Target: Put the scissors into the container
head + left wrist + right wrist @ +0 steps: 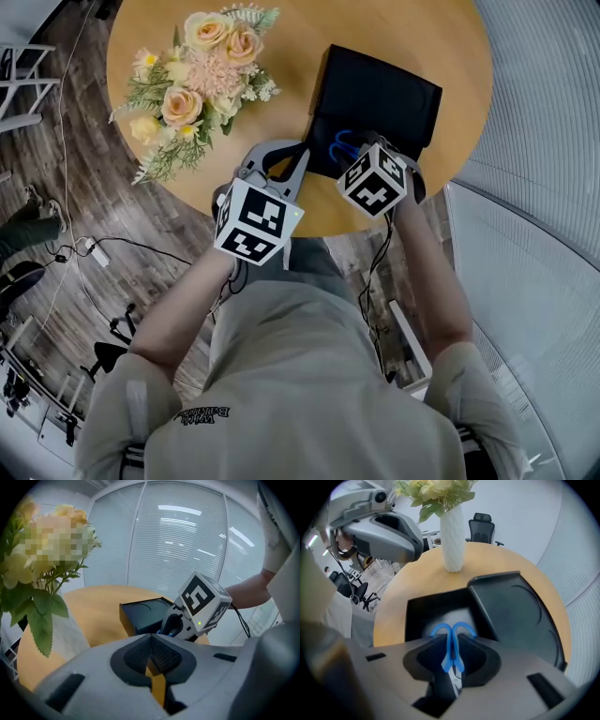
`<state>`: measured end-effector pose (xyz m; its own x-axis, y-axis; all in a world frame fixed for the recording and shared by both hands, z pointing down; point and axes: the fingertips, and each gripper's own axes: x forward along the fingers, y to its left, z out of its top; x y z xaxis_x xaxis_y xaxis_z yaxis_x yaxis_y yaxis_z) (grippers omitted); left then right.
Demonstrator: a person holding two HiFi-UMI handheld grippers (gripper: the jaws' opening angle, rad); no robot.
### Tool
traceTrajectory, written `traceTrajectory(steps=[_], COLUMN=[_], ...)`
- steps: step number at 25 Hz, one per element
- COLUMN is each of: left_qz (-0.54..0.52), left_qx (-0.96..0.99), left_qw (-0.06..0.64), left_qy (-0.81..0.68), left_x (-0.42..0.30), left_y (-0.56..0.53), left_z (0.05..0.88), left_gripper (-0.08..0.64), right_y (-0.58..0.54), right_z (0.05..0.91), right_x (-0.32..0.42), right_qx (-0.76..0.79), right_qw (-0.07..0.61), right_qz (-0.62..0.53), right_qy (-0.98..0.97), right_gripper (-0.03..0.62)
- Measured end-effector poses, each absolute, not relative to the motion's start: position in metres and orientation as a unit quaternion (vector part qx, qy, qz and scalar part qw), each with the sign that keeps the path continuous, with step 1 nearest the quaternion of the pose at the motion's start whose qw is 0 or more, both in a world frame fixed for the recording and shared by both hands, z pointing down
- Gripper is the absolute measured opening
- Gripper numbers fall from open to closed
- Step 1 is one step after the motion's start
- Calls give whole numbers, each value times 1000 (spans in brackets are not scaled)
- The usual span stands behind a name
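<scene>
Right tool [451, 641] clamps blue loop-handled scissors [449, 656] above matte black rectangular container [415, 616]; left tool [151, 651] closed, empty.

Pretty clearly an office: a swivel chair [483, 524] is seen beyond the right gripper [451, 644], past the round table [497, 559], and blind-covered glass walls [178, 541] ahead of the left gripper [151, 641].

Blue scissors [451, 641], black container [418, 617]

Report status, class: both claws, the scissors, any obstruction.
Right claw shut on blue scissors, handles over open black container. Left claw shut, empty. Nothing blocking.
</scene>
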<state>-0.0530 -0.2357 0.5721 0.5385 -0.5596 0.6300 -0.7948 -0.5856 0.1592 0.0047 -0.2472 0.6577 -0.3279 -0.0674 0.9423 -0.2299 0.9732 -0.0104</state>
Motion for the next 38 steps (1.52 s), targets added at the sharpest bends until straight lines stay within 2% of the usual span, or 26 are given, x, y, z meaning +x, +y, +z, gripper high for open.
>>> traceTrajectory(steps=[19, 31, 38], left_qz=[266, 240, 216], left_qx=[850, 858, 872], left_qw=[237, 200, 149], left_qy=[-388, -407, -413], left_x=[-50, -53, -46], left_y=[-234, -245, -258], left_z=[587, 533, 476], left_gripper=[21, 21, 21], right_y=[-248, -257, -261], right_z=[677, 614, 543], right_x=[2, 23, 38], right_qx=[120, 203, 274], right_qw=[567, 515, 445], right_qz=[104, 108, 117], right_qy=[-809, -825, -845], right_gripper=[109, 104, 94])
